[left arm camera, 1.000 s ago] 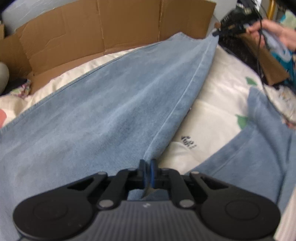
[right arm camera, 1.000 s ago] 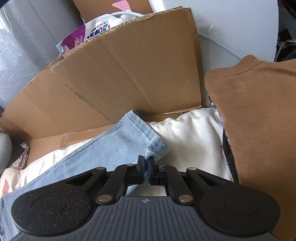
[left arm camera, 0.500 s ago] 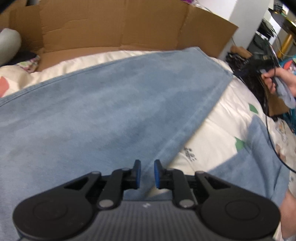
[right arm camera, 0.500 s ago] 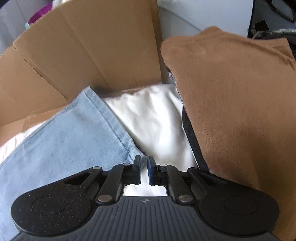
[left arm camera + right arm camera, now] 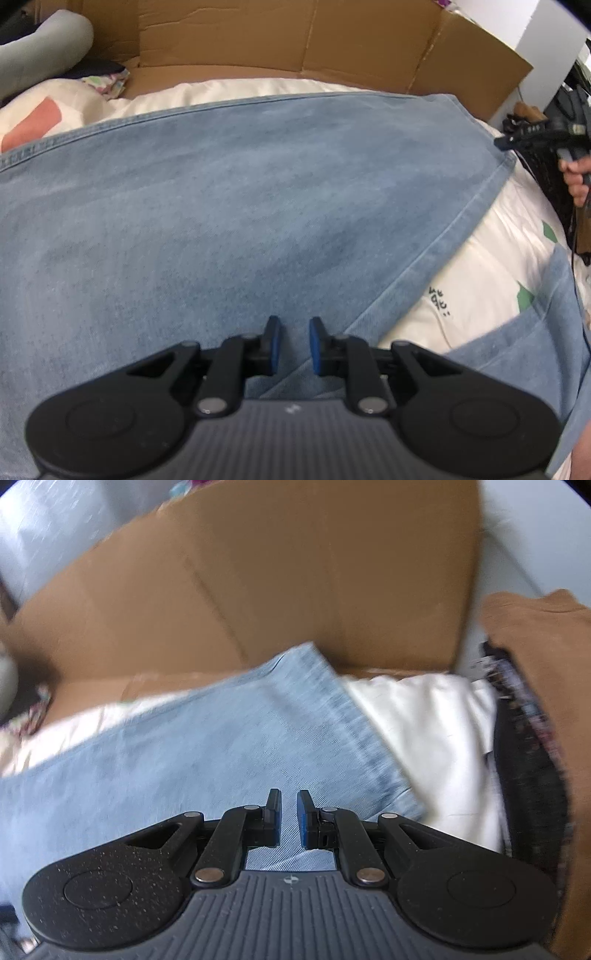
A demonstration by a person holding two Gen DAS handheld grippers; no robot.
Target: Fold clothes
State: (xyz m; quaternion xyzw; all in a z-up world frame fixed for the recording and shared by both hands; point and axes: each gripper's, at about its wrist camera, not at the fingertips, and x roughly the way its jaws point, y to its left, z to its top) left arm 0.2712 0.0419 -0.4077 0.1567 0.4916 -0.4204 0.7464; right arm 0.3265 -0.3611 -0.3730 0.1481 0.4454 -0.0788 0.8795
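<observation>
The jeans (image 5: 258,206) lie flat under both tools, stretching left to right; left tool (image 5: 293,345) and right tool (image 5: 289,818) are released, holding nothing.

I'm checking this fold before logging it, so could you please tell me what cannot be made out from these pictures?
- Left wrist view: the jeans run off the left and bottom edges, and the left hand-held gripper hides the denim under its body.
- Right wrist view: motion blur smears the cardboard; the dark fabric under the brown garment cannot be identified.
- The printed mark on the white bedding is too small to read.
</observation>
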